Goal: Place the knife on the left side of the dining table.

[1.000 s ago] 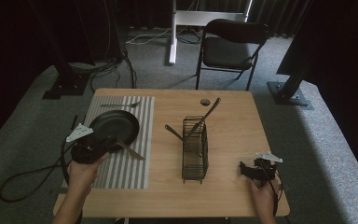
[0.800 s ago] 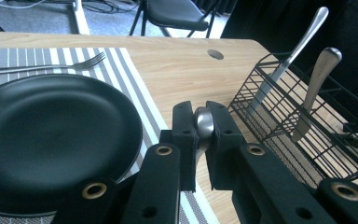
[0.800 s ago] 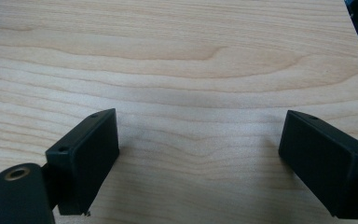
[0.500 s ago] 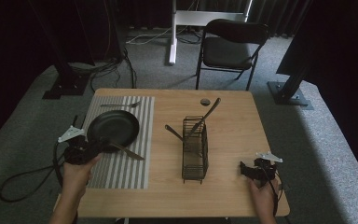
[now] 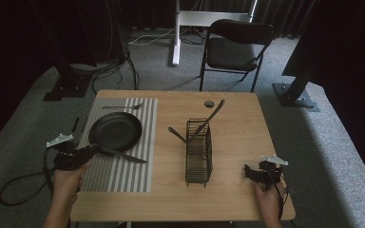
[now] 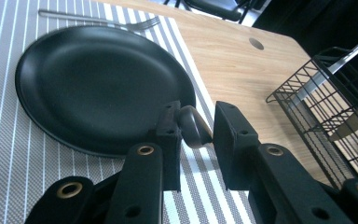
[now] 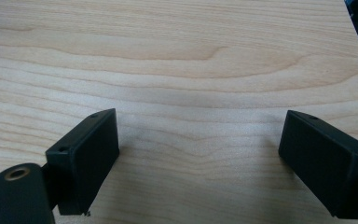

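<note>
Holding the dark handle end of a knife (image 5: 123, 155) between its jaws, the left gripper (image 5: 83, 152) sits at the left edge of the striped placemat (image 5: 119, 173), at about eight o'clock on the table (image 5: 237, 128). From the left gripper view, the rounded handle tip (image 6: 195, 127) rests against one jaw while the other stands slightly off it, so the jaws look nearly closed around it but whether the grip is firm cannot be told. The knife's long axis runs from the jaws toward four o'clock, crossing the lower rim of the black plate (image 5: 115, 131) and ending on the placemat. A fork (image 5: 122, 106) lies above the plate at twelve o'clock of it. The wire caddy (image 5: 198, 152) stands at table centre with utensils leaning out of it, well apart from the knife at its three o'clock. The right gripper (image 5: 254, 172) rests near the table's five o'clock corner, jaws wide apart over bare wood. By my judgement the left hand is far nearer the knife, and any move turns on drawing it along that slanted axis.
</note>
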The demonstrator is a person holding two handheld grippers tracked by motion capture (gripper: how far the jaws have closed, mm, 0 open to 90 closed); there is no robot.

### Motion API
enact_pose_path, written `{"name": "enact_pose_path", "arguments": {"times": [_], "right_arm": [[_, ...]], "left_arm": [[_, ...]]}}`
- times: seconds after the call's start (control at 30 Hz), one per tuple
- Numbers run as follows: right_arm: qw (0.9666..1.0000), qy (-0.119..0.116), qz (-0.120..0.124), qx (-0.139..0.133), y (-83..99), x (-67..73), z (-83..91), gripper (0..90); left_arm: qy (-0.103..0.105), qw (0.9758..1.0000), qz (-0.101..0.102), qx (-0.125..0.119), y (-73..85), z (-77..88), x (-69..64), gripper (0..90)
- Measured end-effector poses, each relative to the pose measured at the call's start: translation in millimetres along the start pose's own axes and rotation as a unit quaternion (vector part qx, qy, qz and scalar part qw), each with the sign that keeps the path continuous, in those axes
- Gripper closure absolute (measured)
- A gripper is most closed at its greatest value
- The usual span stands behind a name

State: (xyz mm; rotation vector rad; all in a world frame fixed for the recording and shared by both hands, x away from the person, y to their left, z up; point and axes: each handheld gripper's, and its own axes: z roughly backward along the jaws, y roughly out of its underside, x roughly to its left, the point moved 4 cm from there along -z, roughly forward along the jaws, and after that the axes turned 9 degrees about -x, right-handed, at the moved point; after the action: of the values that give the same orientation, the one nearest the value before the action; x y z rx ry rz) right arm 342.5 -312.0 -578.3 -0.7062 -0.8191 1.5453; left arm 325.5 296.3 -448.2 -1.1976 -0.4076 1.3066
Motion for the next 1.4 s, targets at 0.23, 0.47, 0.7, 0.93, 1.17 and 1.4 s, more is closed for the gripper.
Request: {"name": "enact_pose_path", "arguments": {"times": [0.23,0.47,0.7,0.93,1.17,1.4], "right_arm": [[1.0000,0.000,0.000,0.000,0.0,0.0,0.0,11.2],[1.0000,0.000,-0.001,0.000,0.0,0.1,0.0,11.2],[1.0000,0.000,-0.001,0.000,0.0,0.1,0.0,11.2],[1.0000,0.000,-0.001,0.000,0.0,0.2,0.0,11.2],[1.0000,0.000,-0.001,0.000,0.0,0.2,0.0,11.2],[1.0000,0.000,-0.001,0.000,-0.1,0.2,0.0,11.2]], "left_arm": [[-0.013,0.9997,0.021,0.008,7.7,-0.6,19.7,69.5],[-0.018,0.9992,0.033,0.010,11.9,-1.7,31.7,67.8],[-0.036,0.9984,0.042,0.013,17.3,-0.4,44.1,67.8],[-0.039,0.9967,0.062,0.034,28.8,-3.5,58.9,64.7],[-0.038,0.9957,0.067,0.052,37.5,-6.9,69.7,61.6],[-0.059,0.9942,0.059,0.069,50.7,-19.5,81.3,55.0]]}}
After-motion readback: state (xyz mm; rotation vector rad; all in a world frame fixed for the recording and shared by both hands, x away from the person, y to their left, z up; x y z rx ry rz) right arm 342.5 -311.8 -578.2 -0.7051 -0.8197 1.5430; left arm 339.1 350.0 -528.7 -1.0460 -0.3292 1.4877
